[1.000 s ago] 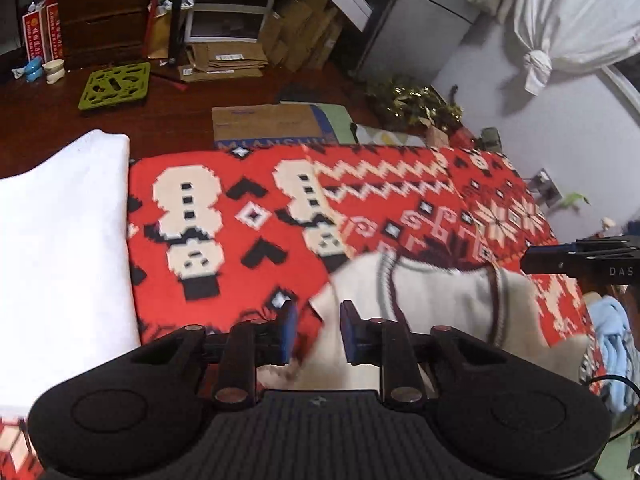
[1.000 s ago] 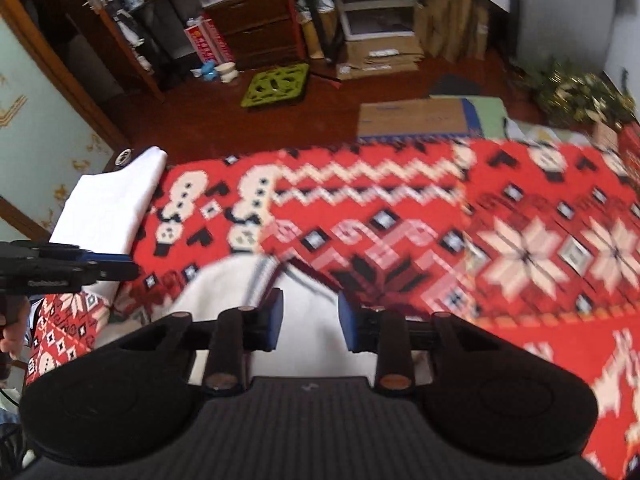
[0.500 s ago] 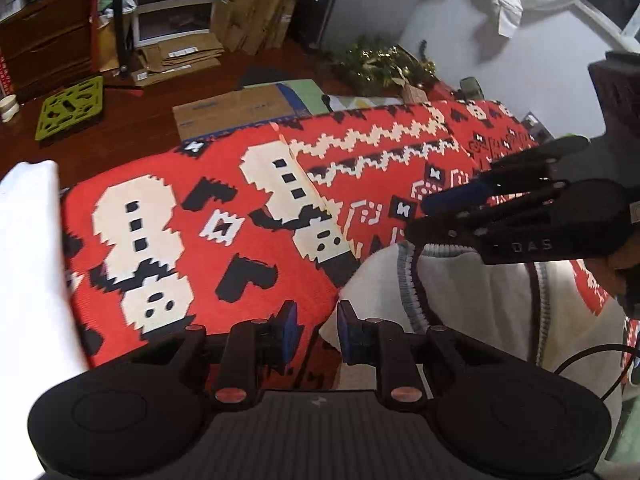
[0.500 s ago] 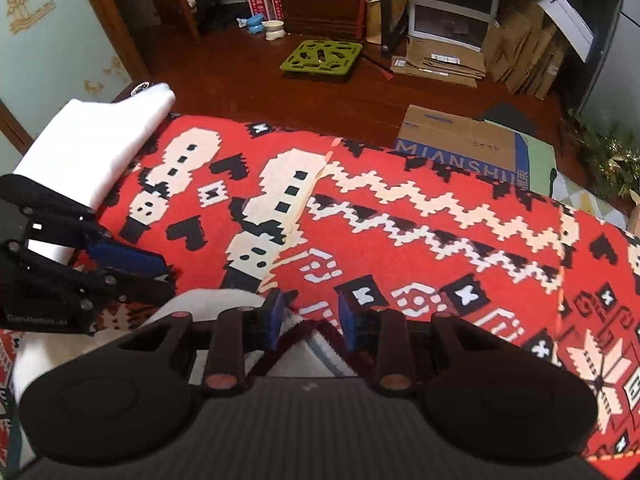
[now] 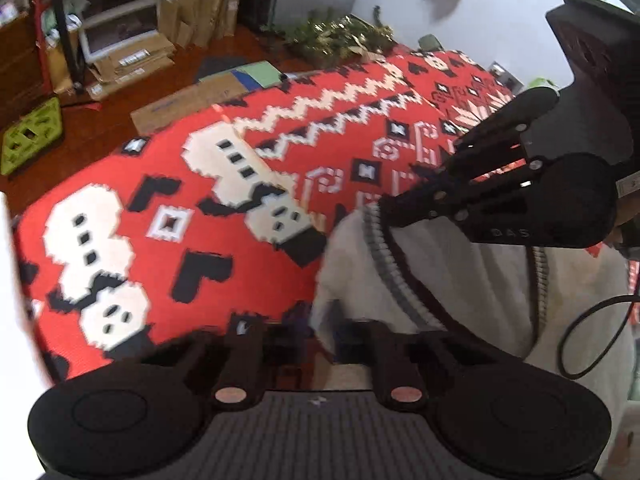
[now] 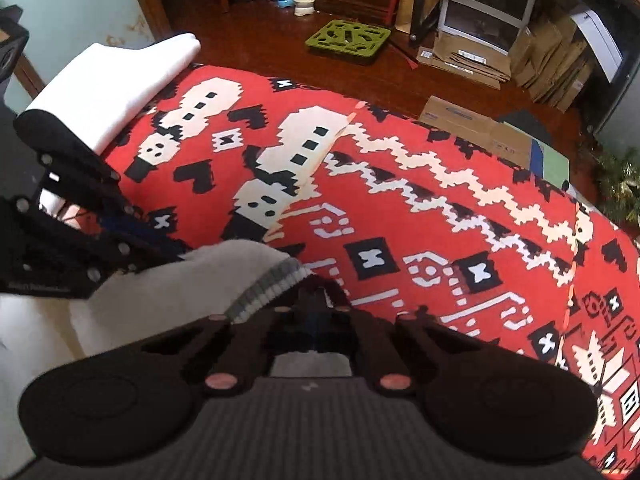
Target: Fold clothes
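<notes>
Both tools have closed in on the cream sweater [image 5: 452,280] over the last second, and it now hangs bunched between them at the near edge of the bed. The right tool [image 6: 320,312] has pinched down on the striped neckline [image 6: 272,284]; its jaws are drawn together around the ribbing. The left tool [image 5: 316,332] sits at the sweater's shoulder edge with a gap still between its fingers, and blur hides whether it has any cloth at all. My read: the garment is gathered for spreading, and no fold is made yet.

Beyond the sweater, the red patterned blanket [image 6: 400,184] lies flat across the bed, giving room to lay it out. A folded white cloth [image 6: 116,84] lies along the bed's left edge and could crowd a sleeve. A black cable [image 5: 592,340] loops over the sweater near the right tool and may snag. Farther off, on the wooden floor, lie flattened cardboard boxes [image 6: 476,128] and a green plastic grid [image 6: 348,38], well clear.
</notes>
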The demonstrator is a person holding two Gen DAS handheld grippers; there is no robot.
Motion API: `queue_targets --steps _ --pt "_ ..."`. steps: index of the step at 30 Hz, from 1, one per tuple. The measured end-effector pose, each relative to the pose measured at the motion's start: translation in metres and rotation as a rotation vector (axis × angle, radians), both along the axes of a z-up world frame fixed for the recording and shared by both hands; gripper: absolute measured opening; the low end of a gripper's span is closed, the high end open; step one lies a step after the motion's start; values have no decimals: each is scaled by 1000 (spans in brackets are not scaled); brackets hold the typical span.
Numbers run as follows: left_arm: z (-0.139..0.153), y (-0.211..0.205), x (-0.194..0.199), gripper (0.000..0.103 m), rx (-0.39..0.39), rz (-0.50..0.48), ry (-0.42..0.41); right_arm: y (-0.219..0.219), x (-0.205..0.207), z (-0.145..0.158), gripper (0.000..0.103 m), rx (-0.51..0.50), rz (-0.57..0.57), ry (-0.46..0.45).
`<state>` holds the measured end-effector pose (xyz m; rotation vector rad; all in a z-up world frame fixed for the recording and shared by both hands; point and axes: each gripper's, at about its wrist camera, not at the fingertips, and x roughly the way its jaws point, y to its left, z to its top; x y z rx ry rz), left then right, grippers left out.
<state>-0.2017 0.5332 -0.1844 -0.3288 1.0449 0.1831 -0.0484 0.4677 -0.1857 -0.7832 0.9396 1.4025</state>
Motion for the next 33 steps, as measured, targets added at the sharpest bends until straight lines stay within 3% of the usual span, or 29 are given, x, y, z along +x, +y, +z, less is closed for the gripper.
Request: queue_targets --steps 6,9,13,14,15,16,22,24,26,27,33 --pt "20 7 -5 4 122 50 -7 11 5 17 0 73 -62 30" --pt "33 27 -10 3 136 108 -17 27 12 29 0 108 -97 64" --pt "39 40 -10 3 148 99 -8 44 21 39 0 135 -109 97" --pt "39 40 -10 3 147 93 -10 43 23 39 4 130 -110 120" --pt "39 40 -10 3 145 87 -12 42 24 38 18 122 -108 144" --pt "39 39 -9 3 143 82 -15 40 25 35 25 101 -108 158" --pt "26 32 -11 3 116 46 2 33 18 4 27 -13 -64 119" --pt "21 28 -11 3 120 33 17 29 12 -3 28 -9 -38 82" --pt "16 27 -11 4 113 37 24 27 5 -4 24 8 -9 49" --pt "15 27 -11 4 110 42 24 27 1 -4 3 5 7 34" --pt "26 32 -15 3 120 101 -16 21 -12 9 0 45 8 -28"
